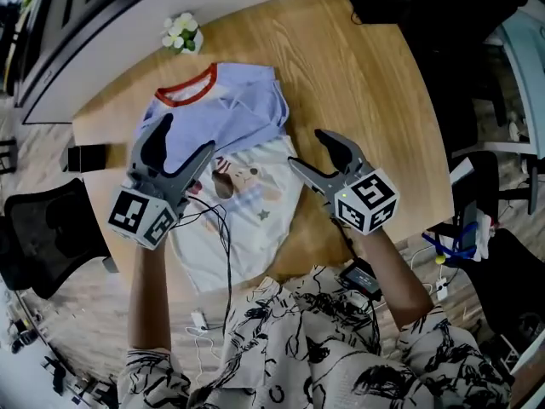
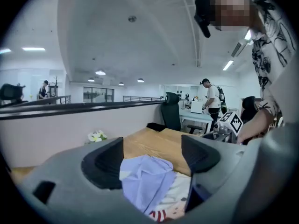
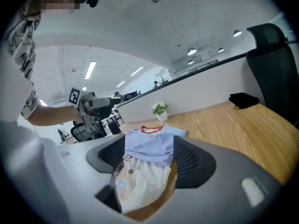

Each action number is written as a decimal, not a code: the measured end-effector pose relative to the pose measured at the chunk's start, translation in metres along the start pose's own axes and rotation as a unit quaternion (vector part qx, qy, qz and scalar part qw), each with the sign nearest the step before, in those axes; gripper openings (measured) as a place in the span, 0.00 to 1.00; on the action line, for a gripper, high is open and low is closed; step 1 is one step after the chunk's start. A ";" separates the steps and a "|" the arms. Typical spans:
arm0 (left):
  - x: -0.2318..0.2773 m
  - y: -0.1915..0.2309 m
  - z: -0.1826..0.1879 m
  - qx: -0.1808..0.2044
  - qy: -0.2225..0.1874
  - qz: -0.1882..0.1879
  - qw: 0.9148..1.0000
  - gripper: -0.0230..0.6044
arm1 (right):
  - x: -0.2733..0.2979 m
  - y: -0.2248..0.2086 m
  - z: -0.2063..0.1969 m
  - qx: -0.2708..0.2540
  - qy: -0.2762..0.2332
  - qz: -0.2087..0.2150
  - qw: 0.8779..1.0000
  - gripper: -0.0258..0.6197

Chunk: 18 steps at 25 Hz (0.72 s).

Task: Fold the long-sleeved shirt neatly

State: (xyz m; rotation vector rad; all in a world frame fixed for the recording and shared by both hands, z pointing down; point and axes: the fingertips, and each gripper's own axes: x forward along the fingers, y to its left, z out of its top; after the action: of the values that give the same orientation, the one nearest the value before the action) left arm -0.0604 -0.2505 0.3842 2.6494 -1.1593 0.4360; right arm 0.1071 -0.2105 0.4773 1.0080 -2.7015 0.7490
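Long-sleeved shirt [image 1: 243, 113] flat on the surface [image 1: 366, 83], red neck end nearest the flowers [image 1: 181, 34], bottom end farthest from them. Left tool [image 1: 187, 135] and right tool [image 1: 305, 147] open, holding nothing.

A little pot of white flowers [image 1: 181, 32] sits on the wooden tabletop [image 1: 358, 100], far past the left fingers [image 1: 157, 143]. A flat black bag [image 1: 375, 2] lies at the far edge, well past the right fingers [image 1: 336, 150]. Black wires [image 1: 227, 262] hang behind the left fingers. A black chair [image 1: 43, 237] stands off to their left. Far away, a person [image 2: 214, 97] stands by a desk.
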 end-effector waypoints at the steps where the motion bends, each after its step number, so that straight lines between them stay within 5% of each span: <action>1: -0.025 -0.003 -0.001 0.004 -0.010 0.012 1.000 0.66 | -0.007 0.009 -0.001 -0.010 -0.006 0.000 1.000 0.56; 8: -0.202 -0.034 0.001 -0.016 -0.102 0.096 0.990 0.68 | -0.057 0.081 -0.011 -0.073 -0.045 -0.004 0.996 0.57; 14: -0.351 -0.078 0.023 0.005 -0.177 0.162 0.971 0.67 | -0.059 0.154 -0.061 -0.161 0.037 -0.008 0.986 0.55; 18: -0.400 -0.102 -0.007 0.023 -0.147 0.184 0.972 0.66 | -0.041 0.204 -0.130 -0.239 0.142 0.038 0.960 0.53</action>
State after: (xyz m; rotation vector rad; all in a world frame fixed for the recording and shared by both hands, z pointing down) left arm -0.2446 0.0907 0.2421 2.5996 -1.7621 0.1285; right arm 0.0026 0.0104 0.4952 0.6299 -2.4931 0.2038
